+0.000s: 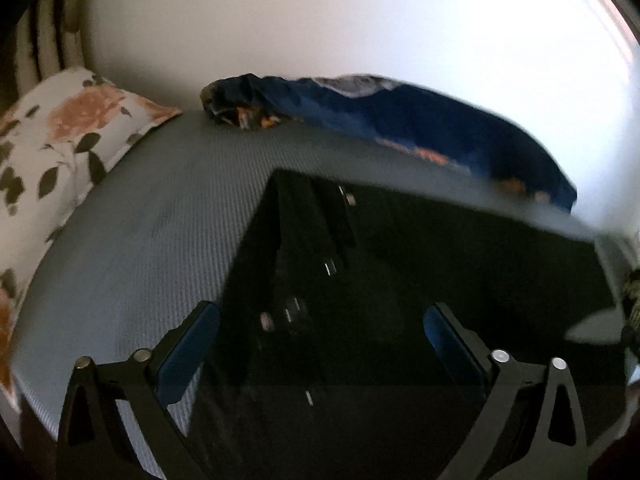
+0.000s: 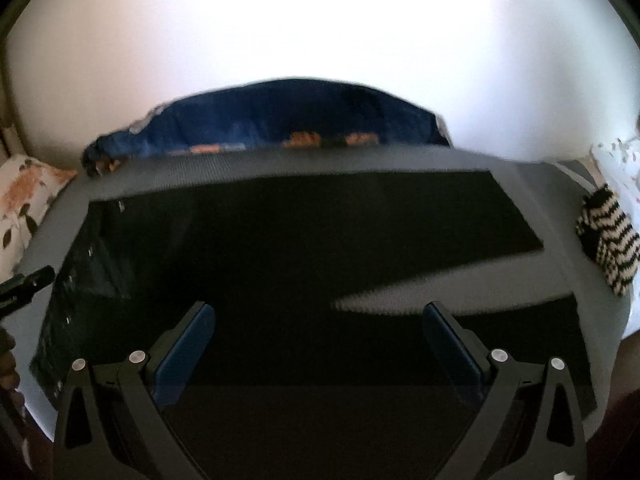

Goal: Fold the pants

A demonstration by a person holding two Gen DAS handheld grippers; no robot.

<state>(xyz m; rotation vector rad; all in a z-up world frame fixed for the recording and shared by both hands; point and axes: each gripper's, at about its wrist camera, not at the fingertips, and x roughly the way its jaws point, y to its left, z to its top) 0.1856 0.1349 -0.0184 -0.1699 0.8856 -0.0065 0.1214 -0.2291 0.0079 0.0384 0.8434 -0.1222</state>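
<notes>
Nearest, in each wrist view, a claw stands with its two blue-padded fingers spread wide and nothing between them: the left claw hangs over the waist end of the black pants, the right claw over their middle. No earlier picture is given, so nothing more can be said of the jaws than that both gape empty above the cloth.

The pants lie flat on a bed covered by a grey ribbed sheet, with the waist toward the bed's left edge and the two legs running toward its right edge. Only the right view shows the legs parting, a grey wedge of sheet visible between them; only the left view shows clearly the small metal studs near the waist, about five, though blur makes the count unsure.

Beyond the pants, along the bed's far edge against the pale wall, lies one dark blue cloth with orange pattern. One flowered pillow sits at the far left corner; the left view also shows a striped curtain behind it. At the bed's right edge the right view shows one black-and-white striped item, and at its left border the dark tip of the other claw. Both views are blurred.
</notes>
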